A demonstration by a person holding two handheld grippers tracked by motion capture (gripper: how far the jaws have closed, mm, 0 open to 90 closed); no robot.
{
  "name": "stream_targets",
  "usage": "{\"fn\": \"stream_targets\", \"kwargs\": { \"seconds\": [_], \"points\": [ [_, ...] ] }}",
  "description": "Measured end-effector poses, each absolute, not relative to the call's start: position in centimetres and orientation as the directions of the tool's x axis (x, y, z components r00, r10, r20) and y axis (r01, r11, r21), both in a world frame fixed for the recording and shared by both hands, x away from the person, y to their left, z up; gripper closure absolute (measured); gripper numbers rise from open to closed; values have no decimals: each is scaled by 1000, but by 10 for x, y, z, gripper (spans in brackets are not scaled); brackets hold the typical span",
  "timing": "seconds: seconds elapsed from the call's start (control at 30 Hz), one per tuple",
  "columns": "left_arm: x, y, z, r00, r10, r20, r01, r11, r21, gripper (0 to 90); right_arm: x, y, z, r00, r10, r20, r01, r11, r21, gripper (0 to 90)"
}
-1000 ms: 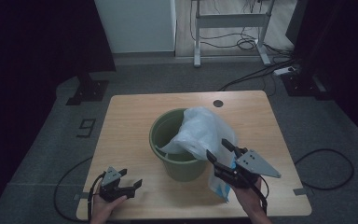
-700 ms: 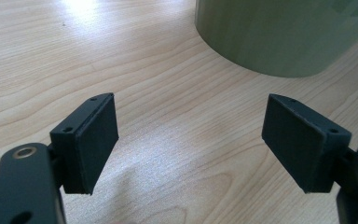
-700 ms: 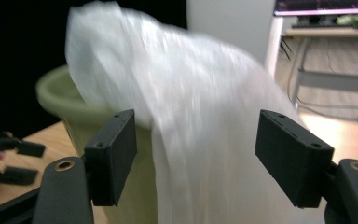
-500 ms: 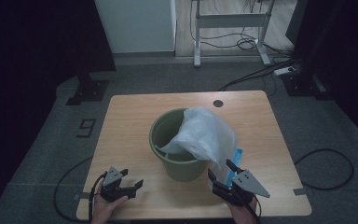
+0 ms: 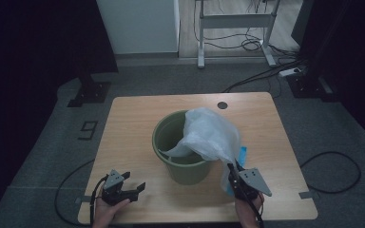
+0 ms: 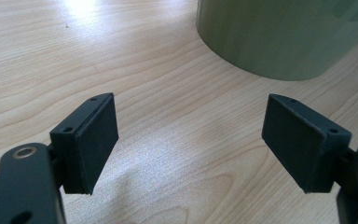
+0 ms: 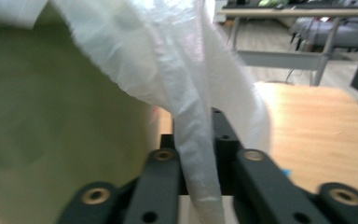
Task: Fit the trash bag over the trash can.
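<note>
Left gripper: resting low on the table near the front left corner, jaws spread wide, nothing between them.
Bucket: green, mid-table.
Bag: white plastic, draped over the bucket's right rim.
Right gripper: jaws just closed, pinching the bag's hanging edge.
</note>
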State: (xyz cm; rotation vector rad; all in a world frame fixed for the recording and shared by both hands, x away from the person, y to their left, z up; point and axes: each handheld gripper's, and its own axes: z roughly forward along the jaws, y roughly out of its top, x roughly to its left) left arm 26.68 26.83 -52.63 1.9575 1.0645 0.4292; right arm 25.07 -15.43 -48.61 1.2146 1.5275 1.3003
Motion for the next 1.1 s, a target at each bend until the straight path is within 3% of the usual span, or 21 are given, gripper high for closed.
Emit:
{"fn": "stream_targets", "kwargs": {
  "seconds": [0.17, 0.37, 0.47, 0.67, 0.9, 1.1],
  "points": [
    [267, 268, -526, 578, 811, -93, 521, -280, 806, 180, 259, -174, -460, -221, 974, 41, 112, -17, 994, 888],
    [267, 269, -526, 575, 812, -97, 521, -273, 809, 179, 268, -183, -398, -256, 967, -1, -25, -5, 1000, 888],
    [267, 269, -526, 576, 812, -97, 521, -273, 809, 179, 270, -171, -356, -298, 951, -80, -120, 46, 992, 889],
    [267, 270, -525, 574, 813, -99, 519, -267, 812, 179, 272, -143, -328, -368, 914, -170, -154, 121, 981, 889],
    [266, 273, -523, 568, 816, -105, 516, -254, 818, 179, 282, -124, -349, -454, 864, -218, -54, 218, 975, 888],
    [265, 270, -519, 571, 814, -103, 505, -249, 826, 179, 284, -126, -369, -472, 854, -218, 16, 255, 967, 888]
  ]
}}
